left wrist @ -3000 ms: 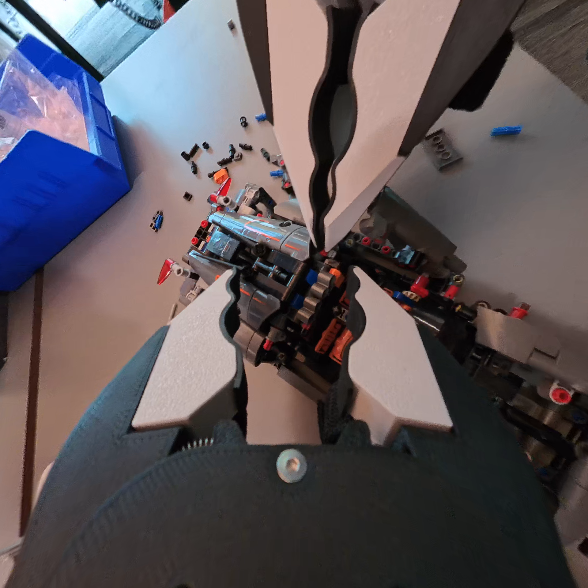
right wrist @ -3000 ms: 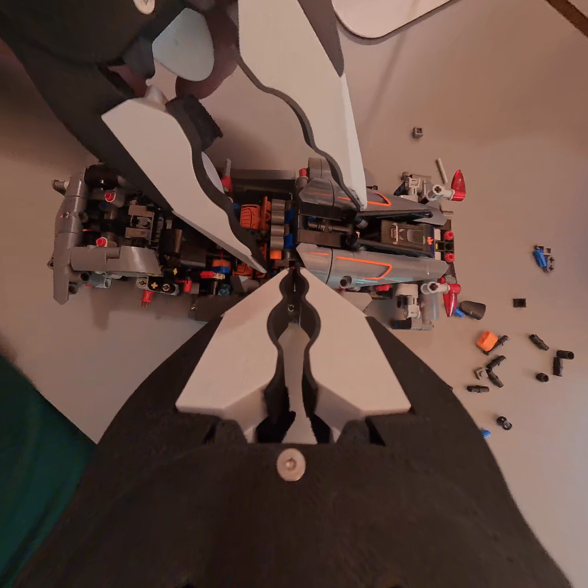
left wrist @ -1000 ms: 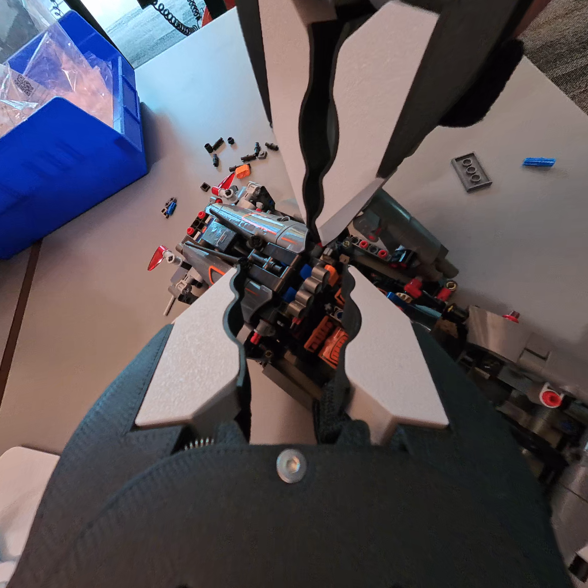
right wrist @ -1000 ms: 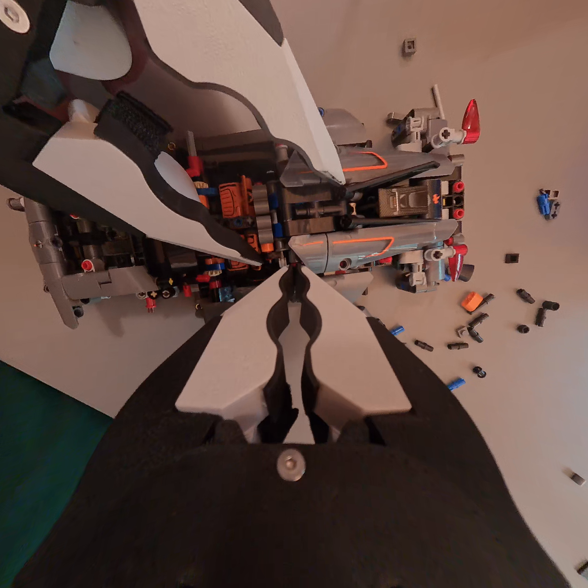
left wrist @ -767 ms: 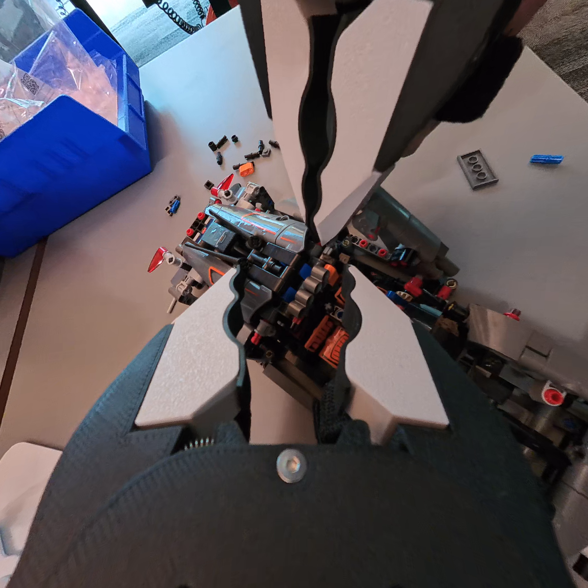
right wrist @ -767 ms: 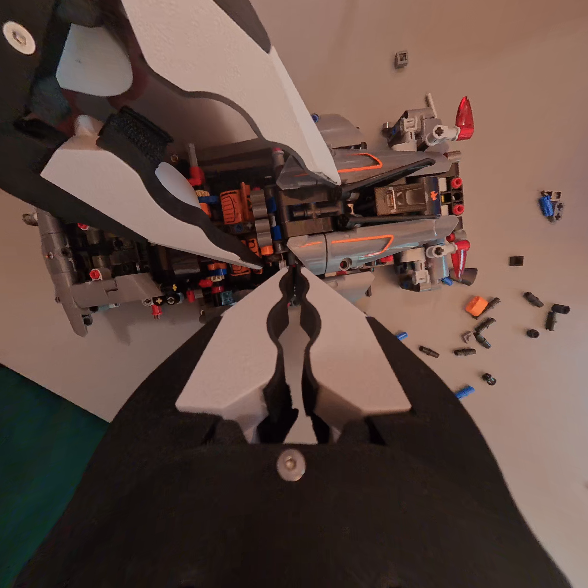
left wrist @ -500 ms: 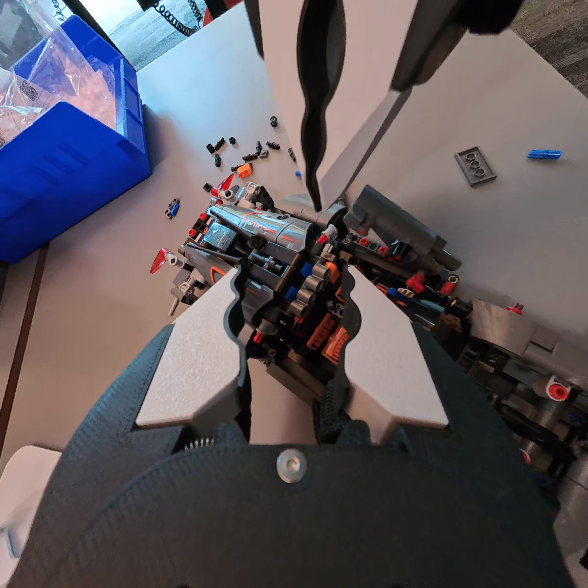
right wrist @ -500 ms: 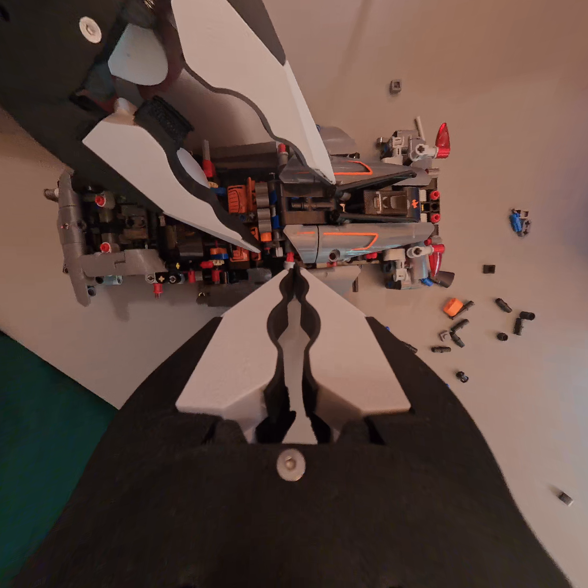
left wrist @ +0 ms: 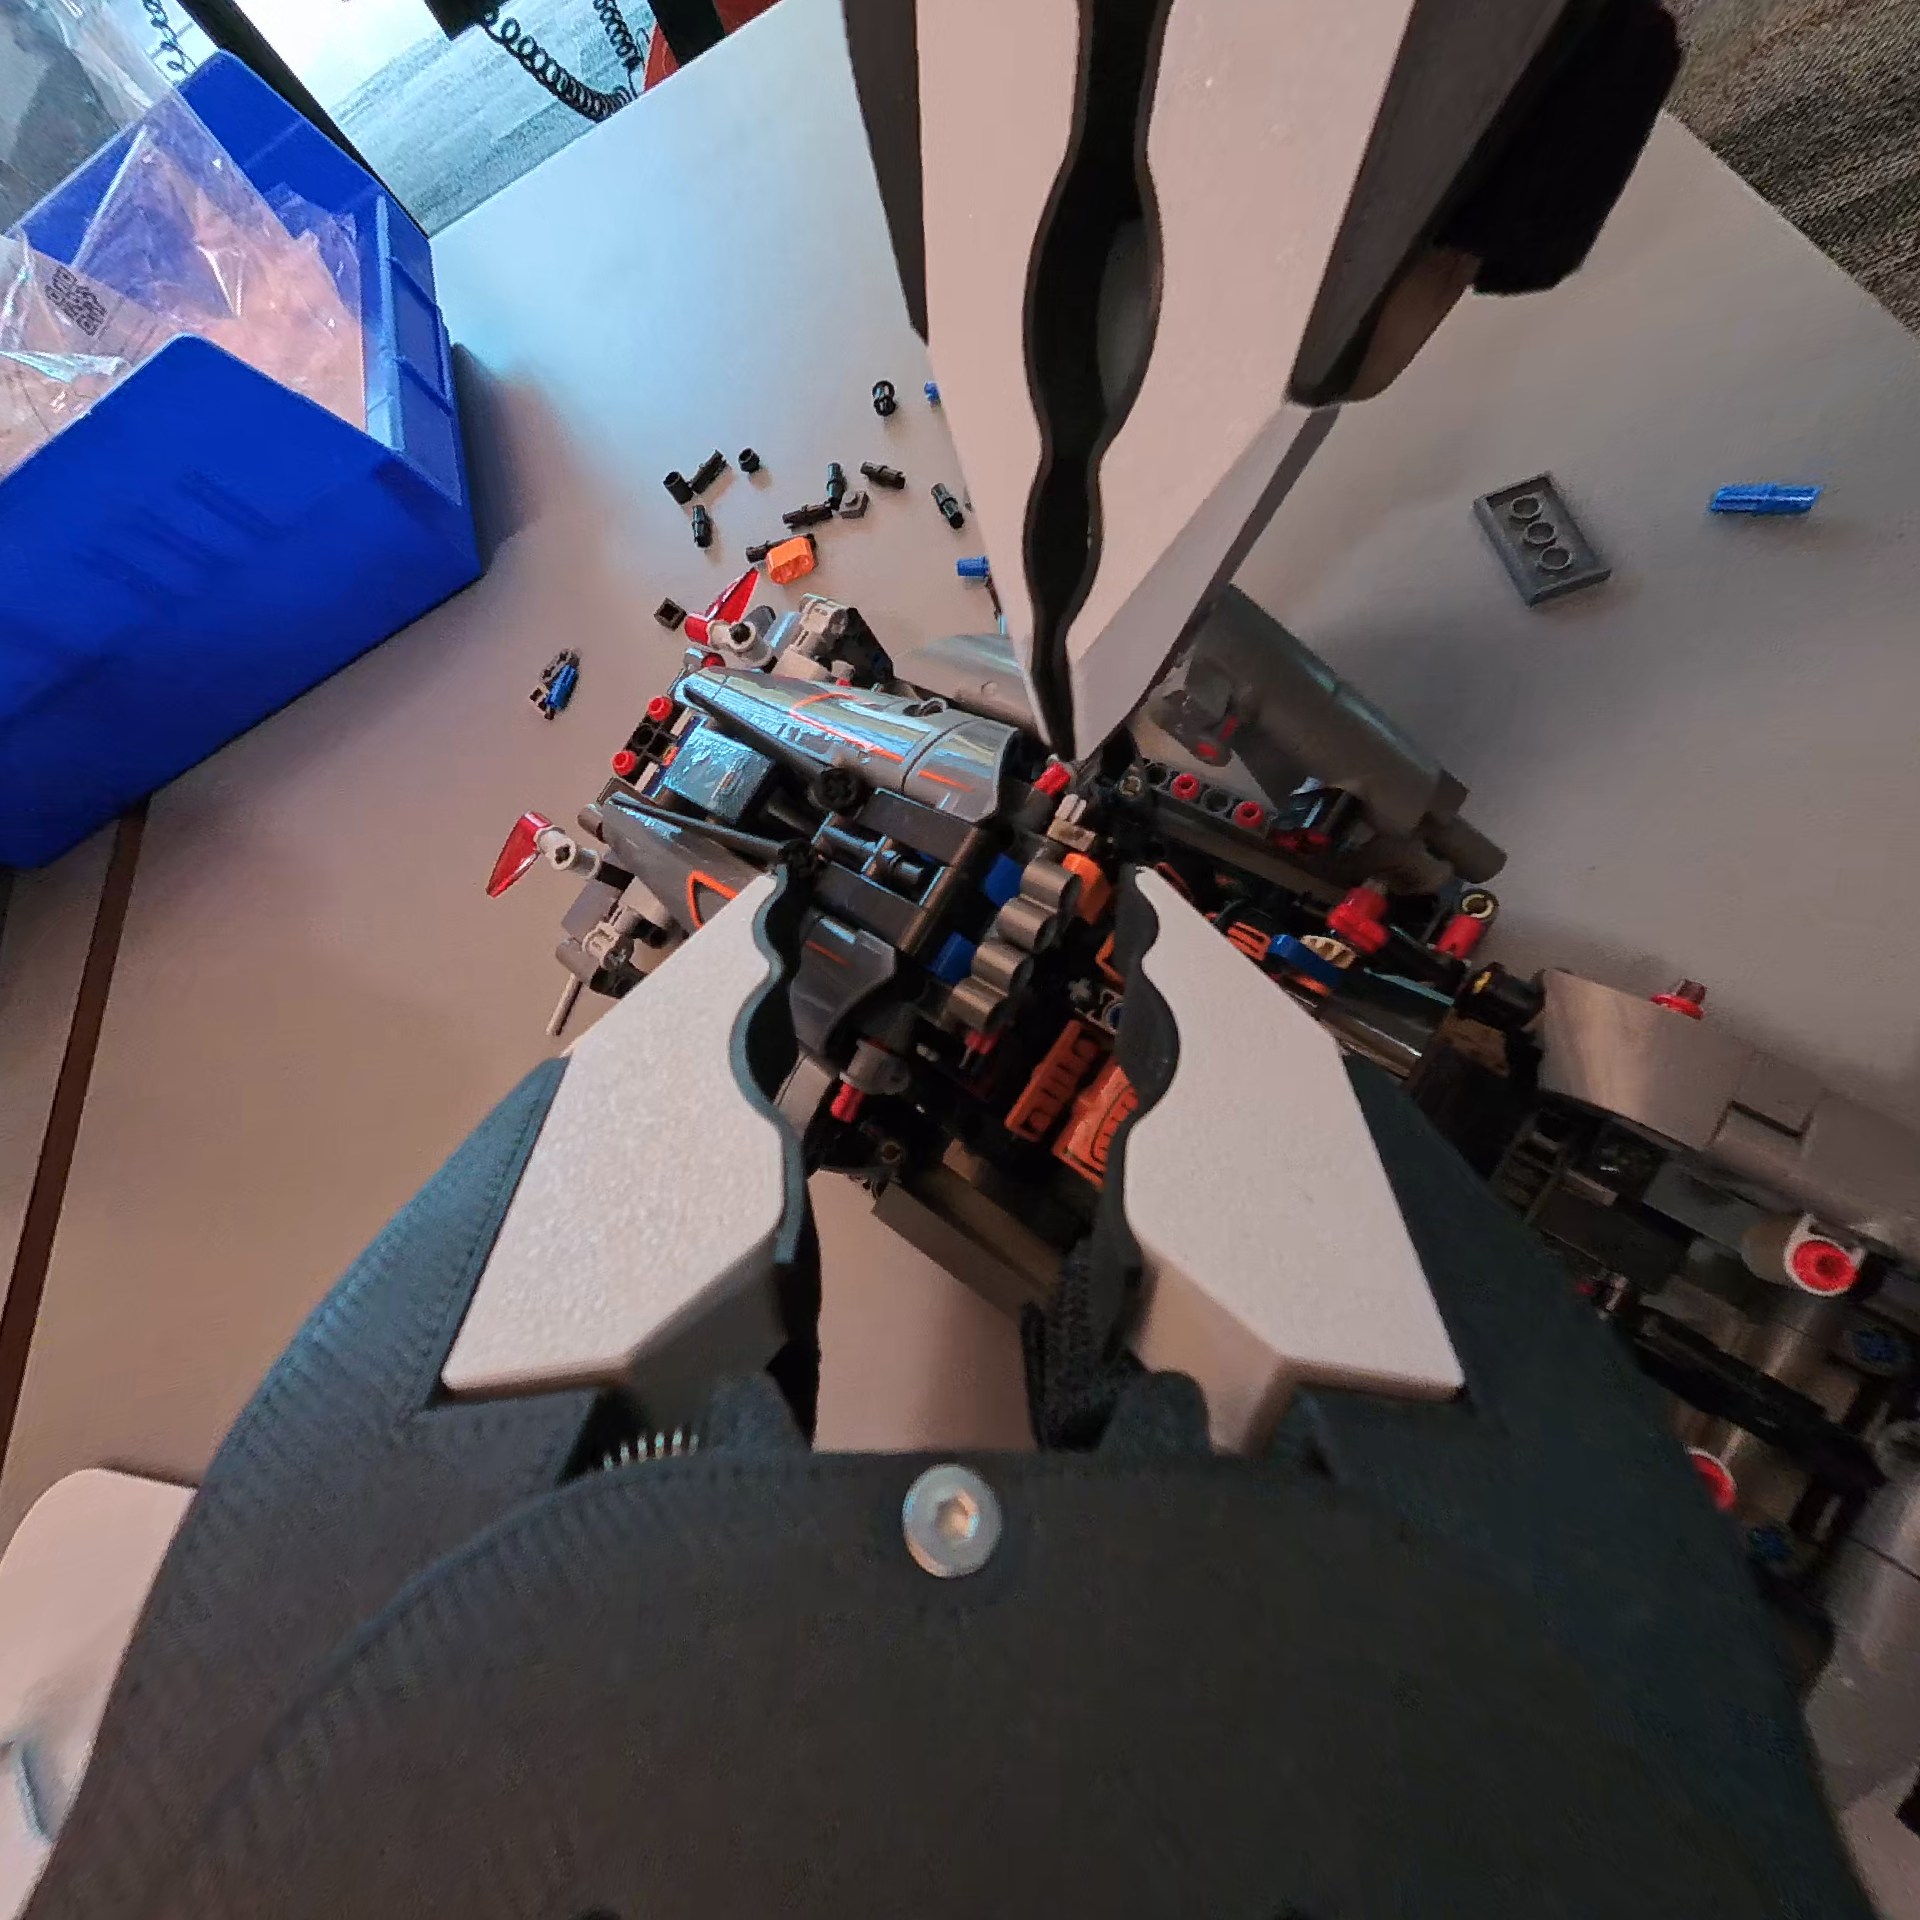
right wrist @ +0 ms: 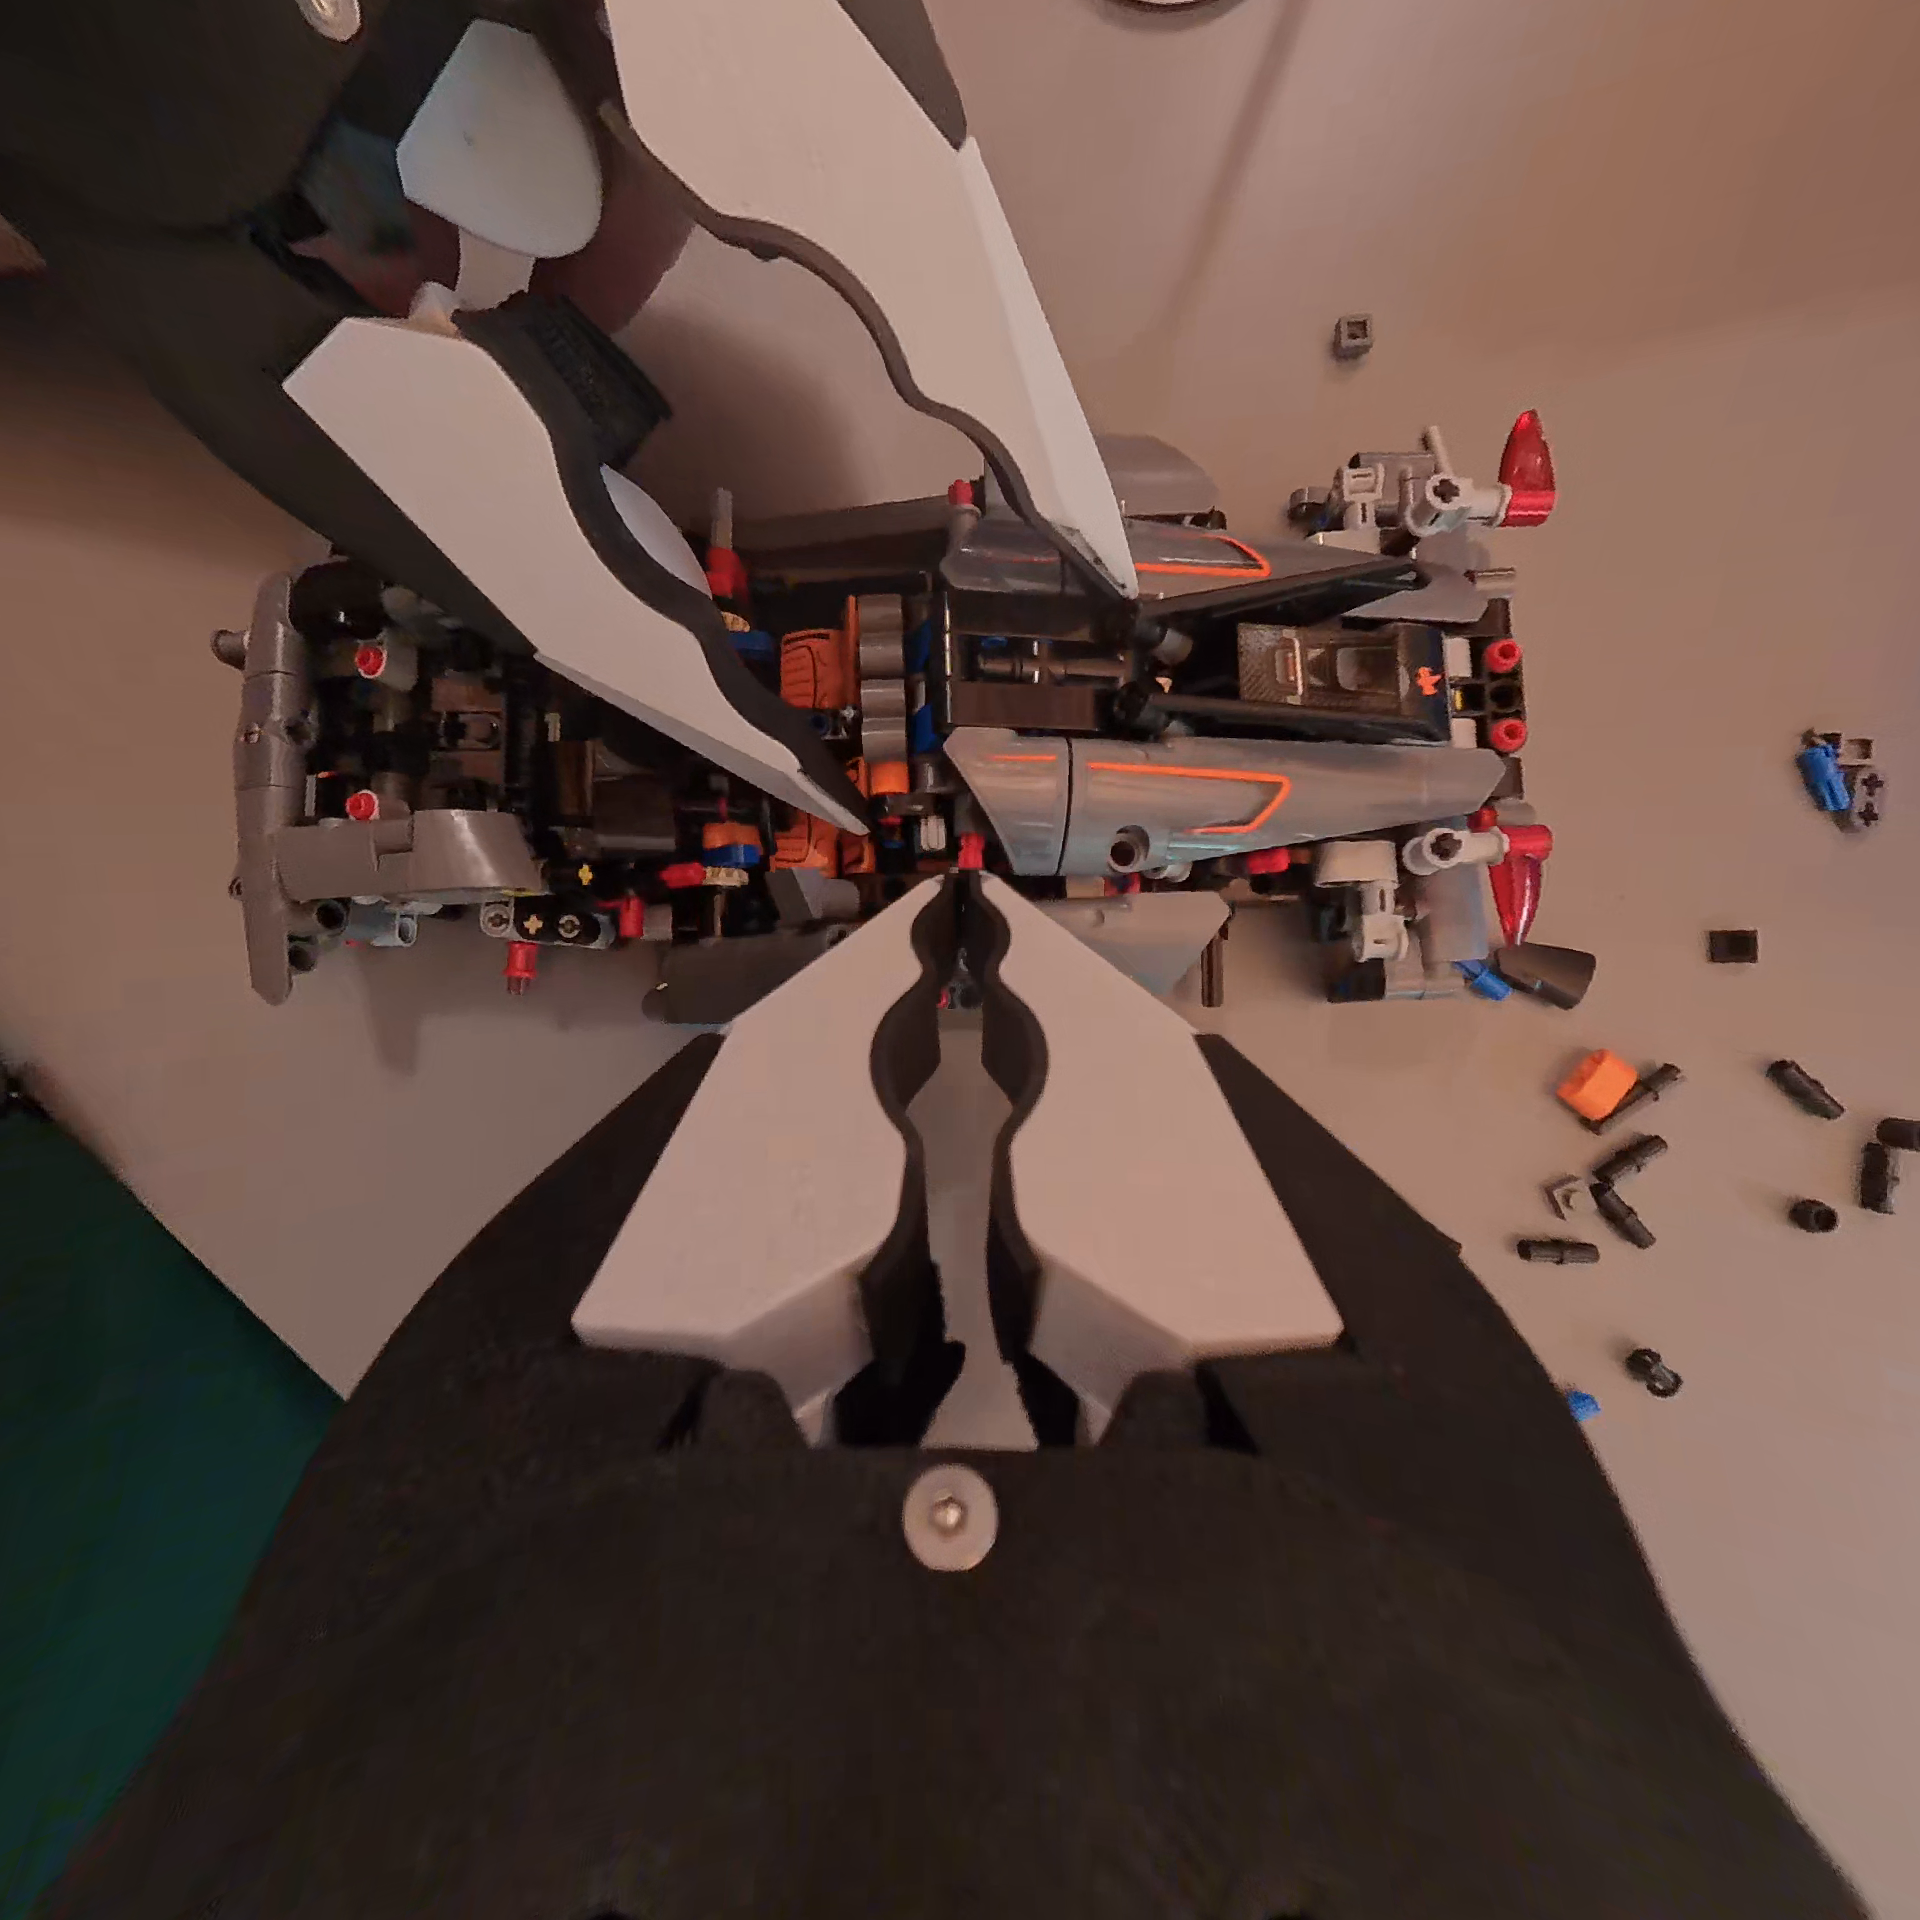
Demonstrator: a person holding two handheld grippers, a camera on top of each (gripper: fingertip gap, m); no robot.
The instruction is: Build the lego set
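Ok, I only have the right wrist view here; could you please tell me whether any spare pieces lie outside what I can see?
Observer: Yes. The left wrist view shows a dark grey plate lying flat on the table, past the model.
Operator: Is anything near it?
Observer: A blue pin lies beside it, not touching.
Operator: Is there a parts container anywhere?
Observer: A blue bin holding clear plastic bags stands across the model from the plate.
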